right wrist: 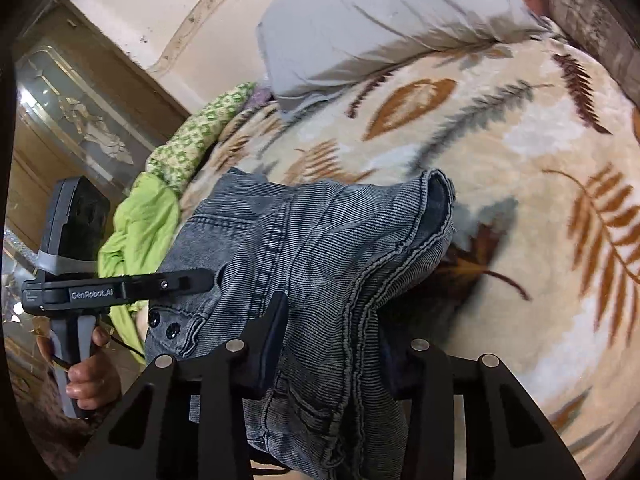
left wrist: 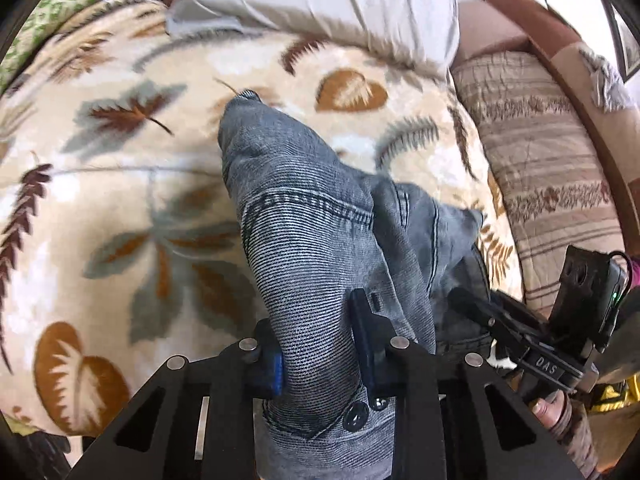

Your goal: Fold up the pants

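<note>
Grey-blue denim pants point(left wrist: 304, 216) hang bunched over a leaf-patterned blanket point(left wrist: 120, 160). My left gripper point(left wrist: 316, 344) is shut on the pants near the waistband, with a dark snap button point(left wrist: 354, 414) just below the jaws. My right gripper point(right wrist: 328, 344) is shut on another bunch of the same pants point(right wrist: 320, 240), near a seam. The right gripper also shows at the right in the left wrist view point(left wrist: 520, 332). The left gripper shows at the left in the right wrist view point(right wrist: 120, 288), its tips against the denim by two snaps point(right wrist: 164, 324).
A grey pillow point(right wrist: 392, 16) lies at the head of the bed. Green cloths point(right wrist: 152, 208) sit at the bed's edge. A striped quilt point(left wrist: 548, 176) and a wooden frame point(left wrist: 560, 56) run along one side. A wooden cabinet point(right wrist: 60, 128) stands beside the bed.
</note>
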A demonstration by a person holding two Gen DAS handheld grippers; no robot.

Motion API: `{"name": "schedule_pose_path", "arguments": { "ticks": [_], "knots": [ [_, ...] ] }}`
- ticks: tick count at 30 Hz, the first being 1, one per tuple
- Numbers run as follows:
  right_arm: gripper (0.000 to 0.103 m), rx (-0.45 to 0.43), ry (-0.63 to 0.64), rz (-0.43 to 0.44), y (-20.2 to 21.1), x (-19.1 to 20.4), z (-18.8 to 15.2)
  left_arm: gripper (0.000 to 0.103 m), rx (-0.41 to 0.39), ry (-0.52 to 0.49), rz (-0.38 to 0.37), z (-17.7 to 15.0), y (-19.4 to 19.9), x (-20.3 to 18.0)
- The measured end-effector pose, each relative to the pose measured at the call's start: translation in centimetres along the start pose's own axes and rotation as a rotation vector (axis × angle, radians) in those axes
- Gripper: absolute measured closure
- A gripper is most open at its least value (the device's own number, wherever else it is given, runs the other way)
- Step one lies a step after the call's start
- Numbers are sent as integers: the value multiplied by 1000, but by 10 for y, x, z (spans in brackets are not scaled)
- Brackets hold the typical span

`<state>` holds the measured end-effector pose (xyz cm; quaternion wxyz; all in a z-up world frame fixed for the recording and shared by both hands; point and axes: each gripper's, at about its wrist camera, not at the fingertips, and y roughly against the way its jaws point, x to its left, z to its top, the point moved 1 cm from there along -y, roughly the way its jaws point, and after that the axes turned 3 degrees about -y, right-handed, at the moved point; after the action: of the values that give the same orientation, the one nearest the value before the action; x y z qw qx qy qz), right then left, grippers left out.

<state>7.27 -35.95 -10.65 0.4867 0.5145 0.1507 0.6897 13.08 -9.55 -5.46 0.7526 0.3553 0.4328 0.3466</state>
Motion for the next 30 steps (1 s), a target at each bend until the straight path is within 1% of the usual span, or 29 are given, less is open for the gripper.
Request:
{"name": "schedule_pose_path", "arguments": {
  "ticks": [6,9,11,13,15,16,17,18,19,20,21,22,23,25,28,30],
  "knots": [
    [62,-2,39,87,-20,48,17,77,-113,72,17,-11,62,40],
    [60,14,57,101,-40,67,23,77,-117,110,38,-22,79,65],
    [60,38,67,91,-57,74,25,77,-97,138,58,-28,75,77],
    [60,64,76,69,-75,75,24,77,-72,158,76,-32,66,86],
    [60,87,88,33,-87,73,22,77,-35,171,114,-40,51,94],
    [60,97,96,-1,-94,70,20,74,-27,178,140,-39,40,94],
    [60,102,111,-43,-99,67,18,67,-27,178,159,-41,37,96],
    [59,105,127,-70,-102,64,15,64,-27,177,175,-42,33,98],
    [55,110,148,-107,-106,61,13,59,-21,186,188,-45,29,100],
    [45,118,167,-138,-109,58,10,54,-16,195,189,-45,25,101],
    [41,122,180,-157,-112,55,8,52,-12,204,189,-40,19,102],
    [36,122,184,-173,-115,52,7,46,-10,213,192,-38,15,102],
    [36,121,177,-170,-116,47,8,41,-16,223,198,-39,14,103],
    [34,121,156,-160,-116,43,11,39,-20,231,192,-37,16,105],
    [34,121,160,-178,-109,49,14,43,-25,241,169,-35,22,107],
    [32,97,174,-179,-94,59,17,43,-57,231,171,-35,37,110]
  ]
}}
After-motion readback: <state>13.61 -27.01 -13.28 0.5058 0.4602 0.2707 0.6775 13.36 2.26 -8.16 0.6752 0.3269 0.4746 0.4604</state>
